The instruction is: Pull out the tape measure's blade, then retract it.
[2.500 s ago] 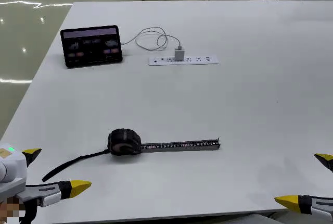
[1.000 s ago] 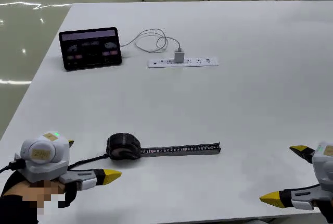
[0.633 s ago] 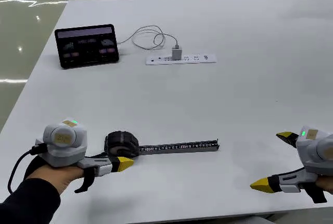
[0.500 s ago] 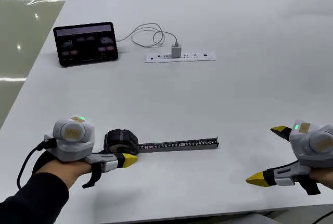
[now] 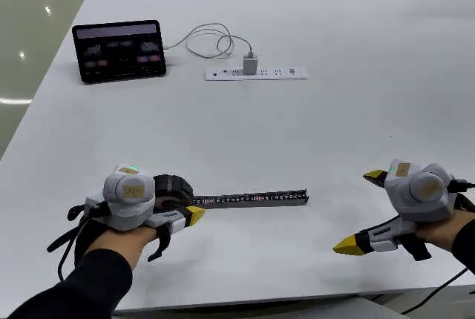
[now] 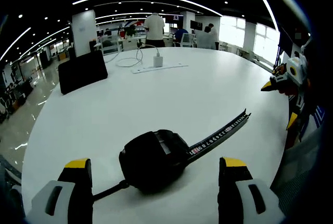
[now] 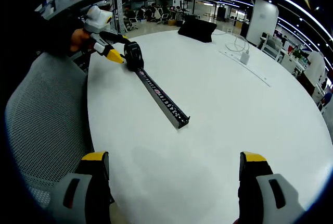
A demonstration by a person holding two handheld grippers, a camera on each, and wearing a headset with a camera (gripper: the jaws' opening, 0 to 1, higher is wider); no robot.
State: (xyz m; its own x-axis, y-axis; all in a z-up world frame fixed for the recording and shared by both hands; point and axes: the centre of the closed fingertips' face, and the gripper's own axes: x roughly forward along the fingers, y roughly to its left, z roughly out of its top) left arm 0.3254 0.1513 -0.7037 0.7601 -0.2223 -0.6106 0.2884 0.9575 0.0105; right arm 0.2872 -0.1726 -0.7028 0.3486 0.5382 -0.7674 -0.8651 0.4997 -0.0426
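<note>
straddling the black tape measure (image 6: 153, 159), blade (image 6: 221, 130) out, the left hand-held gripper (image 6: 155, 163) gapes wide, seemingly not touching.

Nothing reads clearly. The tape blade (image 6: 218, 133) bears tiny scale digits, too small to make out. The tablet (image 5: 119, 50) screen at 11 o'clock and the power strip (image 5: 256, 73) markings at 12 o'clock are blurred.
</note>
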